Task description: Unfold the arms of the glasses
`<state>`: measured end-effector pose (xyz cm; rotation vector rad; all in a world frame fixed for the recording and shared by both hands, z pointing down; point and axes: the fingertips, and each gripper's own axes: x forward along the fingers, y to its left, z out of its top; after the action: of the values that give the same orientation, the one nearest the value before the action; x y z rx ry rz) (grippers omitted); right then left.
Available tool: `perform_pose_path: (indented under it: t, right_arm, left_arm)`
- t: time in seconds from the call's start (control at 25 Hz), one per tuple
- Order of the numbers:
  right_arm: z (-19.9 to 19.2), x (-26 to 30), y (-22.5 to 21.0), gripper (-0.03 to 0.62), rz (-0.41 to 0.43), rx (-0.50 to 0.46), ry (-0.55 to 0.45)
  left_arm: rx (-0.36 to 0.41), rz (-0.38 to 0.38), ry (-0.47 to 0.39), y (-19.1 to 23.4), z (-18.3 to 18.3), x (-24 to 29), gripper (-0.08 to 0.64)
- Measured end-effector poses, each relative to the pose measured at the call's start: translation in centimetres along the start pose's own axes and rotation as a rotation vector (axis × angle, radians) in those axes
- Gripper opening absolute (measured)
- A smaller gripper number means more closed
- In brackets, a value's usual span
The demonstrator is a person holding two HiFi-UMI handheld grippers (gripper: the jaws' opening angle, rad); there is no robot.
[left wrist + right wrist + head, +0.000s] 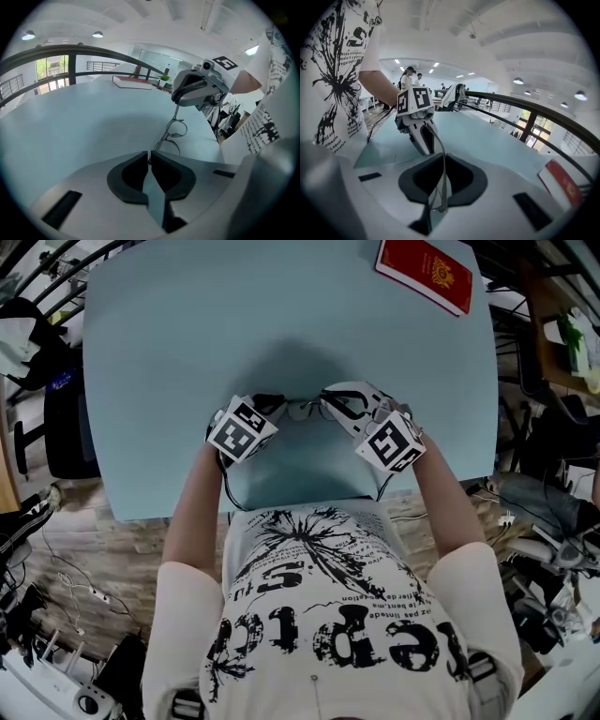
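Thin wire-framed glasses hang just above the light blue table, near its front edge, between my two grippers. My left gripper is shut on one end of the frame; in the left gripper view its jaws pinch the wire while the lenses stretch away toward the right gripper. My right gripper is shut on a thin arm of the glasses, which runs between its pads and on toward the left gripper.
A red book lies at the table's far right corner, also in the right gripper view. The person's torso in a printed white shirt is close to the table's front edge. Cables and equipment lie on the floor around the table.
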<state>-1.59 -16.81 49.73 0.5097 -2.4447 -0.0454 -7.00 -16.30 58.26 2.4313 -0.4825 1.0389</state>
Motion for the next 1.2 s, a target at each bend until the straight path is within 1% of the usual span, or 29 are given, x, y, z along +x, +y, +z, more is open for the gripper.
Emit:
perform_pose_path:
  t: [0.12, 0.24, 0.36, 0.44, 0.52, 0.56, 0.64, 0.72, 0.8, 0.92, 1.04, 1.12, 1.2]
  right_arm:
    - [0.2, -0.7, -0.6, 0.028, -0.050, 0.068, -0.056]
    - [0.8, -1.3, -0.9, 0.026, -0.067, 0.138, -0.108]
    - [0.9, -1.8, -1.1, 0.026, -0.078, 0.164, -0.130]
    - [0.7, -2.0, -0.9, 0.026, -0.077, 0.166, -0.134]
    - [0.4, -2.1, -0.7, 0.026, -0.069, 0.158, -0.130]
    - [0.3, -2.1, -0.5, 0.026, -0.064, 0.152, -0.127]
    - [0.3, -2.2, -0.3, 0.026, -0.054, 0.142, -0.124]
    - [0.2, -2.2, -0.1, 0.026, -0.045, 0.135, -0.120]
    - [0.2, -2.3, 0.0, 0.026, -0.039, 0.130, -0.114]
    - [0.0, -2.4, 0.1, 0.026, -0.032, 0.134, -0.107]
    - [-0.4, -2.5, 0.3, 0.026, -0.023, 0.135, -0.096]
    - [-0.7, -2.6, 0.4, 0.026, -0.015, 0.137, -0.093]
    - [-0.9, -2.6, 0.6, 0.026, -0.010, 0.136, -0.091]
  left_arm:
    - [0.002, 0.001, 0.001, -0.1, 0.1, 0.1, 0.037]
    - [-0.002, 0.007, -0.020, -0.4, 0.7, -0.2, 0.037]
    - [-0.011, 0.023, -0.056, -0.6, 1.4, -0.7, 0.037]
    - [0.010, 0.049, -0.066, -0.5, 1.8, -0.8, 0.037]
    - [0.062, 0.079, -0.087, -0.5, 2.8, -0.9, 0.038]
    - [0.103, 0.092, -0.094, -0.6, 3.3, -0.8, 0.053]
    - [0.216, 0.099, -0.073, -1.1, 4.0, -0.2, 0.098]
    - [0.329, 0.078, -0.034, -1.7, 4.3, 0.7, 0.110]
    - [0.393, 0.044, -0.012, -2.1, 4.4, 1.6, 0.110]
    - [0.435, -0.006, 0.019, -2.9, 4.0, 2.6, 0.110]
    - [0.419, -0.045, 0.017, -3.6, 4.3, 3.1, 0.107]
    - [0.417, -0.059, 0.023, -3.7, 4.5, 3.3, 0.097]
    - [0.445, -0.059, 0.039, -3.8, 4.5, 3.6, 0.081]
